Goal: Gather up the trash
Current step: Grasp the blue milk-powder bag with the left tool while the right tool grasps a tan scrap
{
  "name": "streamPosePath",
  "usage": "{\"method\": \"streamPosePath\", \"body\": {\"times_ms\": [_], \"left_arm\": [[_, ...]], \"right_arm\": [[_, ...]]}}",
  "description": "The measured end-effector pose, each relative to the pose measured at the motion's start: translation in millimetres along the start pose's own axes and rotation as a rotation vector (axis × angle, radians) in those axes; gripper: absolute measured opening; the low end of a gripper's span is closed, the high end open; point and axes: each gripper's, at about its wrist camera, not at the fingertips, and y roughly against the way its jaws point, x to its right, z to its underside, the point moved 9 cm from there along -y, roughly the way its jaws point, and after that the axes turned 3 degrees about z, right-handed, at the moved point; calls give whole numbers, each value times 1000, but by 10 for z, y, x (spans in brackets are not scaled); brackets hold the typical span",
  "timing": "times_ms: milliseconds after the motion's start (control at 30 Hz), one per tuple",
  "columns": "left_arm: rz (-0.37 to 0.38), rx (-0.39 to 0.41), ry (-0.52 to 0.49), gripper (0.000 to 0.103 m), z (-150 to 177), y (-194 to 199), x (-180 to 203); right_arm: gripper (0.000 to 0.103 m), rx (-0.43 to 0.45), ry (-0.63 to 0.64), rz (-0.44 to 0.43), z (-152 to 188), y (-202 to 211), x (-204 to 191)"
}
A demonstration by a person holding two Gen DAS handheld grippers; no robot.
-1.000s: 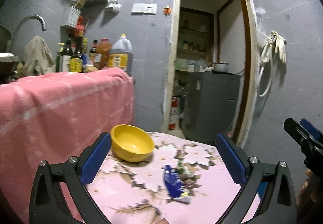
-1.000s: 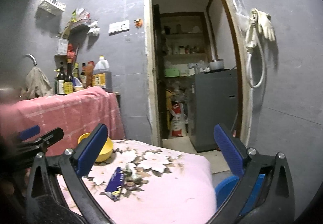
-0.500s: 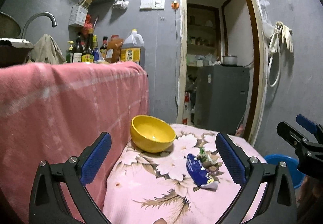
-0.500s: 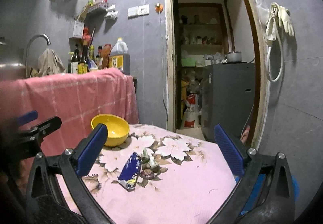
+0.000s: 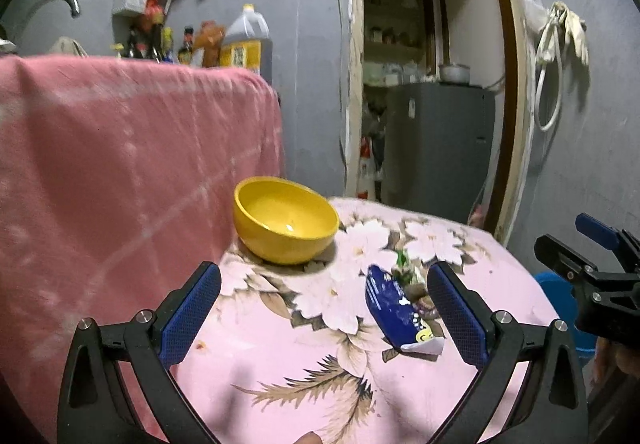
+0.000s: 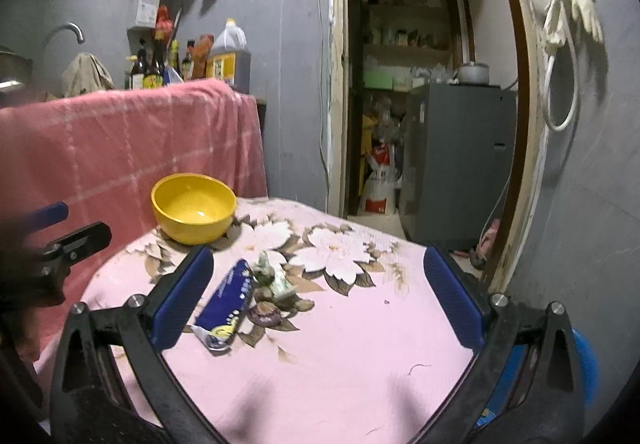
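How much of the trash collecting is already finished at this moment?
Nothing looks collected yet. The blue wrapper and the small scraps beside it lie on the floral tablecloth, near the yellow bowl. In hand: nothing; the left gripper and right gripper are both open and empty, above the table. Left: picking up the wrapper and the scraps.

A: What is the room like?
B: Grey walls (image 6: 296, 91). A pink flowery tabletop (image 6: 360, 344). A pink cloth (image 5: 132, 147) hangs beside it.
A: And at the back?
B: An open door (image 6: 420, 83) with shelves (image 6: 404, 47) and a grey fridge (image 6: 460, 159). Bottles (image 6: 160, 63) stand by a tap (image 6: 66, 33).
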Motion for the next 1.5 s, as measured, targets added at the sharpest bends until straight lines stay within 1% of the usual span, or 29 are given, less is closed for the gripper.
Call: {"method": "streamPosePath", "body": {"times_ms": [133,200,367,533,700,833,933,1133,1200,1233,1367,1500], "left_arm": [[29,-80,20,101,77,-243,33],[41,-111,21,101,106,-322,64],[74,-195,-11,100,213,-551,212],[137,-292,-35,95,334,-800,415],[189,-375,-36,85,453,-991,549],[220,-444,-10,79,570,-1117,585],[212,-504,-3,74,691,-1214,579],[190,-514,-4,67,713,-1261,551],[182,-516,-5,60,712,-1277,537],[179,-517,-6,59,709,-1282,526],[153,-525,-3,41,697,-1303,450],[172,-529,48,39,677,-1288,384]], "right_arm": [[102,-60,-1,-15,83,-200,55],[102,-108,8,-21,150,-335,84],[102,-207,13,-40,324,-600,149],[92,-296,14,-71,481,-822,161],[82,-367,16,-101,595,-979,165],[79,-396,9,-113,641,-1061,179],[79,-416,7,-124,681,-1113,178],[77,-453,12,-153,761,-1191,125],[77,-465,20,-158,786,-1210,100],[77,-469,22,-158,793,-1224,93],[77,-489,19,-159,833,-1257,77],[77,-507,21,-175,858,-1284,47]]}}
